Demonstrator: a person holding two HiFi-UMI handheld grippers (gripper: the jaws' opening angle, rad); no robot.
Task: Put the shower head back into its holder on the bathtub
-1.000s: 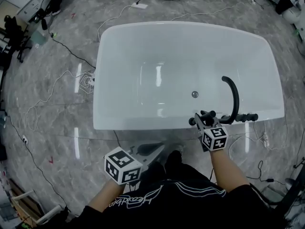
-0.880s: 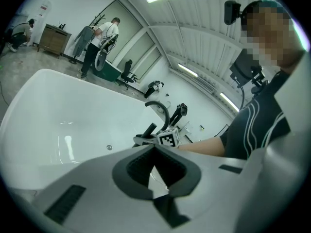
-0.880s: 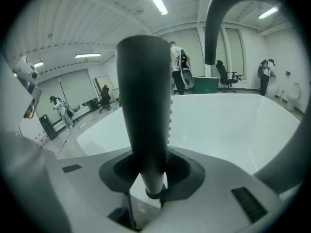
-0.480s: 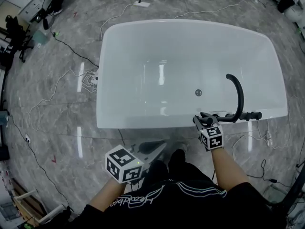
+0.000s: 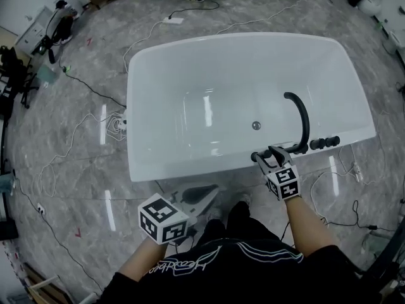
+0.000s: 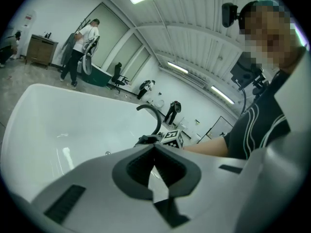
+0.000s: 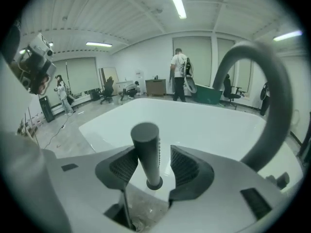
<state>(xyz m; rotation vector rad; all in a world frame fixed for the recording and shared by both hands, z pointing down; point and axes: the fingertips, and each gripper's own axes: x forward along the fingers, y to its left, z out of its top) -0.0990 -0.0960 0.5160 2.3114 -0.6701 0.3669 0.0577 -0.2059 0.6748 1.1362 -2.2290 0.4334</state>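
Right claw [image 5: 267,159] just opened around shower head [image 7: 147,149]; white bathtub [image 5: 158,106], marbled floor [image 5: 76,170].

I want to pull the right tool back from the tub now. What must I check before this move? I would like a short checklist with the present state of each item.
1. Right tool released: ok; its jaws have just been opening and stand apart around the shower head.
2. Shower head upright at the bathtub rim: ok.
3. Fully seated in its holder: cannot tell; the joint at its foot is too small to judge.
4. Both pads clear of the handle: cannot tell; one looks very close.
5. Left tool shut, empty, away from the tub: ok.
6. Faucet spout off the retreat path: probably ok; it arcs to one side.
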